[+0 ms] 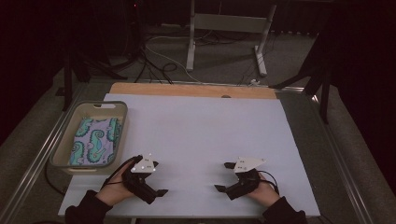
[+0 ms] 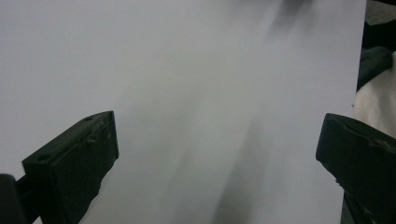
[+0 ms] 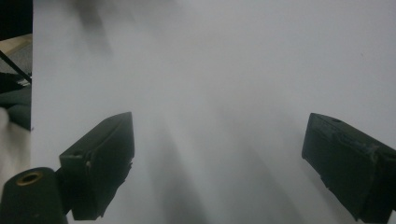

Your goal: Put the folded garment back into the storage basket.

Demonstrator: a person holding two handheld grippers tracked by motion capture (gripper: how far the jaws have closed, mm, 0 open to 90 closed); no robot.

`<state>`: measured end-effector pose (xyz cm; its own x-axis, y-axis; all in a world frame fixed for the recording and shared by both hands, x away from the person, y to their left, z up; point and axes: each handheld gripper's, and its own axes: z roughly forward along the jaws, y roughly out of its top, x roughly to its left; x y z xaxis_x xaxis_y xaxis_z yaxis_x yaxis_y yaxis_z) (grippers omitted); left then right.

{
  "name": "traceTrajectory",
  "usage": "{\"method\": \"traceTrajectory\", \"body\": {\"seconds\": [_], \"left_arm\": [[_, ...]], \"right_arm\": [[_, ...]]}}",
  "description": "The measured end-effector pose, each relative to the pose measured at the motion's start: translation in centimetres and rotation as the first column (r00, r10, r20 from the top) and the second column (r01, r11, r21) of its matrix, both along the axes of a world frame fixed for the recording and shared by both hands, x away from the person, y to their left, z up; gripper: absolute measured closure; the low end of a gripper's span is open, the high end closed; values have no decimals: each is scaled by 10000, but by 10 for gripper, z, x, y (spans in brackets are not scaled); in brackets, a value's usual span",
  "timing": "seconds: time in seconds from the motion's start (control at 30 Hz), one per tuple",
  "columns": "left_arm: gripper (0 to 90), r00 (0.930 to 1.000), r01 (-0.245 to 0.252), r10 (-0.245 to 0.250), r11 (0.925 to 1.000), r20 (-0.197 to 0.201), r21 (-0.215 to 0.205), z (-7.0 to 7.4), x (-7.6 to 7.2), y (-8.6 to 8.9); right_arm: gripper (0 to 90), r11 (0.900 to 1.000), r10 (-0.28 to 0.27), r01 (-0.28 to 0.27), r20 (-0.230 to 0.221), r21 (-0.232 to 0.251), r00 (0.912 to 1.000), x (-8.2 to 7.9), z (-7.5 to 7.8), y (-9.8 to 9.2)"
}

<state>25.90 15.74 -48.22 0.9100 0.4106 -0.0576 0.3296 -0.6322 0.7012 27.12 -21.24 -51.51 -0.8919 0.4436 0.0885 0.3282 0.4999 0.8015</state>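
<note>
Dim room; grey carpeted floor (image 1: 289, 65) beyond the work area, with loose cables (image 1: 161, 63) and the white legs of a stand (image 1: 224, 32) at the far side. White sheet covers the surface (image 1: 201, 126); a strip of bare wood (image 1: 187, 89) shows along its far edge.

Far left: beige plastic bin (image 1: 70, 122) sitting off the sheet's left edge, on the metal-framed border. Inside it lies a folded cloth (image 1: 95, 140) with a teal seahorse pattern, flat on the bin's floor. Nothing lies on top of the cloth; only the bin's wall stands between it and the sheet.

Left hand-held gripper (image 1: 152, 177) near the front edge, just right of the bin's near corner, jaws spread wide and holding nothing. Its own view shows bare white sheet between the two black jaws.

Wide stretch of sheet between the two tools.

Right hand-held gripper (image 1: 224, 176) also near the front edge, well apart from the bin, jaws wide apart and holding nothing; its own view shows plain white sheet ahead.
</note>
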Motion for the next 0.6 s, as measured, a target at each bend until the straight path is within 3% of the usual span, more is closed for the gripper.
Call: {"method": "traceTrajectory", "body": {"seconds": [0.3,0.6], "left_arm": [[0,9999,-118,118,9999,10,-94,-4,-5,15],[0,9998,-222,222,9995,-7,-221,-7,-9,25]], "right_arm": [[92,9990,-449,448,179,75,9988,-10,5,-32],[92,9945,-1012,1024,464,-224,9938,-21,9,-64]]}}
